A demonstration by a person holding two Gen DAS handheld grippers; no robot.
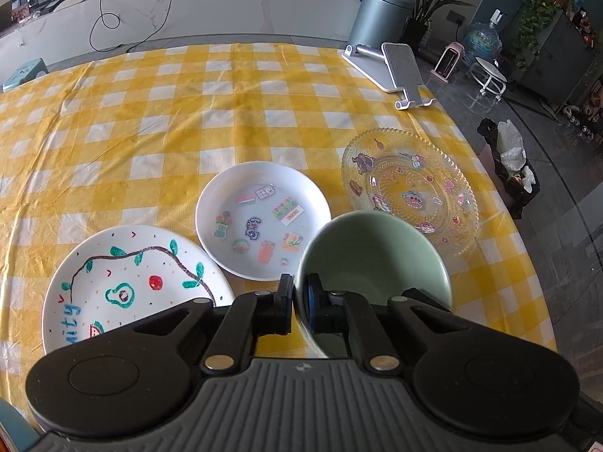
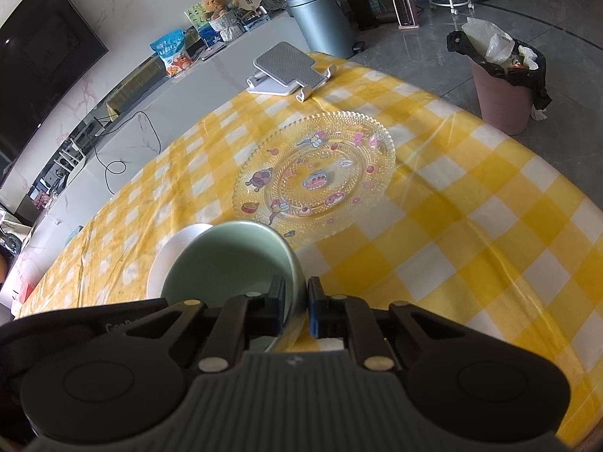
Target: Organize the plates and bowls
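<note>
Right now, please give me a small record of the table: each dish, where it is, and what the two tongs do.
surface: yellow checked tablecloth
green bowl: near edge, gripped on its rim from both sides
left tongs: shut on the green bowl's left rim
right tongs: shut on the green bowl's right rim
white sticker plate: behind the bowl, to its left
hand-painted plate: farthest left
clear glass plate: right of the bowl, farther back
phone stand: far right corner
</note>
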